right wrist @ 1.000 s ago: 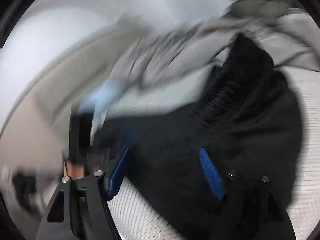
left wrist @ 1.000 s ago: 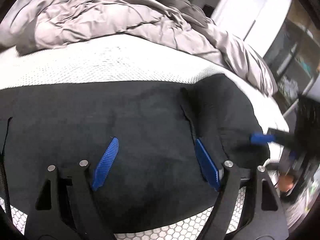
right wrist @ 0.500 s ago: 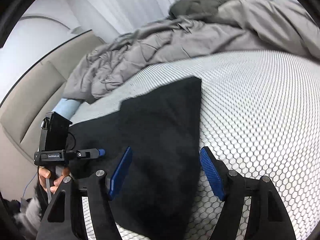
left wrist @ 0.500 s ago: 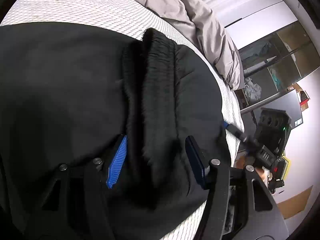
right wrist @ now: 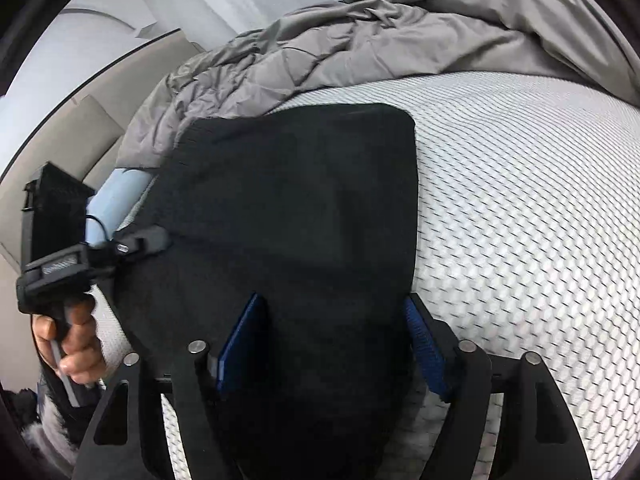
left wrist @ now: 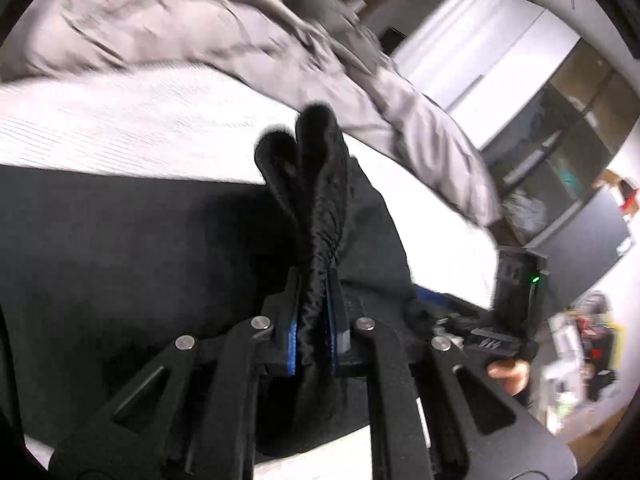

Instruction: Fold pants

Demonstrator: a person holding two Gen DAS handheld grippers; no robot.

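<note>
Closed now where a second ago they stood wide over flat cloth, the left gripper's (left wrist: 313,332) blue-padded fingers (left wrist: 293,340) have just been closing and pinch a bunched ridge of the black fleece pants (left wrist: 120,264); the ribbed waistband (left wrist: 316,152) rises in a doubled fold straight beyond the fingertips. That edge is judged secured and ready to be carried over.

Beside it, the right gripper (right wrist: 334,344) has shifted too: its camera, blurred a second ago, now looks steadily down on the cloth. Its fingers (right wrist: 424,344) stand wide, one pad over the fabric, the other at the fabric's outer edge against the mattress. No pressure on the cloth is visible, so nothing is held on this side. A grip here looks to be the outstanding step before the fold can proceed evenly.

Ahead of the right fingers the pants lie flat, ending in a squared far corner on the white honeycomb-textured mattress (right wrist: 540,200). To their left a hand (right wrist: 72,340) grips the other tool's handle.

Farthest off, a crumpled grey quilted duvet (right wrist: 360,40) is heaped beyond the pants, clear of the working area.
</note>
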